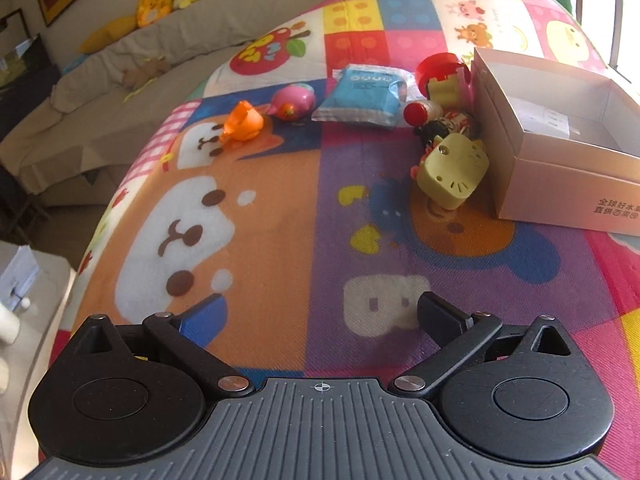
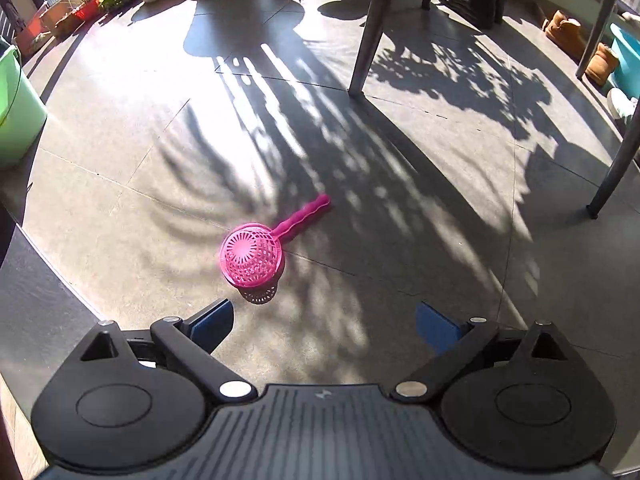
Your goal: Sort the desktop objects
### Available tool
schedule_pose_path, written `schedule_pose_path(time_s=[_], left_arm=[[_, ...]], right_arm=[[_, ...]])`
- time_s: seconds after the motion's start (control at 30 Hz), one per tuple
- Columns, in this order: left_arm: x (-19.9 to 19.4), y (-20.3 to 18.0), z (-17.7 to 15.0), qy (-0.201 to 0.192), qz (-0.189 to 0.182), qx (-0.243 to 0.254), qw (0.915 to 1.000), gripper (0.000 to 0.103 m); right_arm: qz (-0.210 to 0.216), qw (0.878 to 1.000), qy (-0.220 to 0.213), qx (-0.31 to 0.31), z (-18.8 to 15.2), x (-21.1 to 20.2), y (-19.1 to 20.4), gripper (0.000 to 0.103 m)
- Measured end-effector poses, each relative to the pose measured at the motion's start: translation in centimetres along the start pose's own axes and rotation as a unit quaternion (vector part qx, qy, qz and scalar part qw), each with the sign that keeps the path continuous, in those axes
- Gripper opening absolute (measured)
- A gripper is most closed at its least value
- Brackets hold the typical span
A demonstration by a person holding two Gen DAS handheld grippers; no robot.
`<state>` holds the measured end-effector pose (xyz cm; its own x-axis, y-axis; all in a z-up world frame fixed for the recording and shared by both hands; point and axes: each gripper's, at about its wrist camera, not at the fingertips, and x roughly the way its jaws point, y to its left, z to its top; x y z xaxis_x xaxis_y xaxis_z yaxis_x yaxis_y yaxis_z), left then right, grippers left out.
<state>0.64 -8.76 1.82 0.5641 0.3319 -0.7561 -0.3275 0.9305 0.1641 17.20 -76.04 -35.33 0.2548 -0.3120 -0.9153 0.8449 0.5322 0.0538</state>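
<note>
Left wrist view: left gripper hovering at frame bottom over cartoon-print tablecloth, jaws spread, grasping nothing. Sitting mid-frame, left to right: orange toy, pink bird toy, blue packet, yellow cat-face toy leaning beside open cardboard box at right.

Right wrist view: right gripper pointing at sunlit floor, jaws released, empty. Pink plastic strainer lying centre frame.

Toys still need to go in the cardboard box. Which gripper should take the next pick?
Left. The left gripper is open above the mat, facing the yellow cat toy beside the cardboard box. The right gripper, also open, faces only floor and a pink strainer.
</note>
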Motion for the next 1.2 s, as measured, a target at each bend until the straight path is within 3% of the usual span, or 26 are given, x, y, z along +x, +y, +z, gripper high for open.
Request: schedule_pose_path(time_s=[0.07,0.17,0.27,0.33,0.4,0.47,0.6,0.77,0.83,0.9,0.97,1.03,1.13,1.17,1.2], left_arm=[[-0.5,-1.0,0.0,0.018,-0.013,-0.014,0.9996,0.103],[-1.4,-4.1,0.0,0.019,-0.030,0.015,0.9993,0.103],[-2.9,-8.1,0.7,-0.012,-0.064,0.044,0.9969,0.103],[-4.2,-11.1,1.1,-0.050,-0.071,0.088,0.9923,0.103],[-5.2,-12.7,1.5,-0.067,-0.076,0.101,0.9897,0.103],[-5.3,-13.5,1.7,-0.052,-0.085,0.090,0.9910,0.103],[-4.4,-14.0,0.4,-0.011,-0.057,0.120,0.9911,0.103],[-4.8,-11.9,-0.3,-0.079,-0.004,0.174,0.9816,0.103],[-4.9,-9.9,-0.2,-0.093,0.010,0.155,0.9835,0.103],[-5.3,-6.7,0.3,-0.099,0.005,0.106,0.9894,0.103],[-5.6,-4.3,0.5,-0.111,0.001,0.072,0.9912,0.103],[-6.0,-2.4,0.5,-0.125,0.000,0.050,0.9909,0.103],[-6.3,-0.3,0.2,-0.134,-0.017,0.022,0.9906,0.103],[-6.3,0.1,0.0,-0.134,-0.024,0.016,0.9906,0.103],[-6.2,0.3,-0.1,-0.130,-0.030,0.012,0.9910,0.103]], right_arm=[[-0.008,1.000,-0.022,-0.012,-0.3,0.7,2.5,0.098],[-0.021,0.998,-0.056,0.007,-0.5,1.5,5.1,0.098],[-0.018,0.996,-0.080,-0.027,-0.5,2.6,8.1,0.098],[-0.017,0.994,-0.087,-0.069,-0.7,3.4,9.9,0.098],[-0.004,0.992,-0.082,-0.094,-1.1,4.2,10.9,0.098],[0.016,0.995,-0.066,-0.075,-1.0,5.3,10.6,0.098],[0.038,0.998,-0.040,-0.022,-1.3,5.8,8.4,0.098],[0.094,0.991,-0.076,0.059,-2.5,-1.4,1.0,0.096],[0.113,0.984,-0.092,0.100,-2.2,-5.7,-3.2,0.096],[0.136,0.972,-0.127,0.143,-1.8,-11.6,-9.0,0.096],[0.133,0.963,-0.163,0.166,-1.5,-16.2,-14.0,0.099],[0.102,0.953,-0.202,0.202,-0.8,-19.9,-20.2,0.100],[0.011,0.931,-0.253,0.265,-0.3,-23.4,-28.8,0.103],[-0.024,0.918,-0.260,0.298,-0.4,-24.4,-32.1,0.103],[-0.033,0.906,-0.266,0.327,-1.0,-25.1,-34.5,0.103]])
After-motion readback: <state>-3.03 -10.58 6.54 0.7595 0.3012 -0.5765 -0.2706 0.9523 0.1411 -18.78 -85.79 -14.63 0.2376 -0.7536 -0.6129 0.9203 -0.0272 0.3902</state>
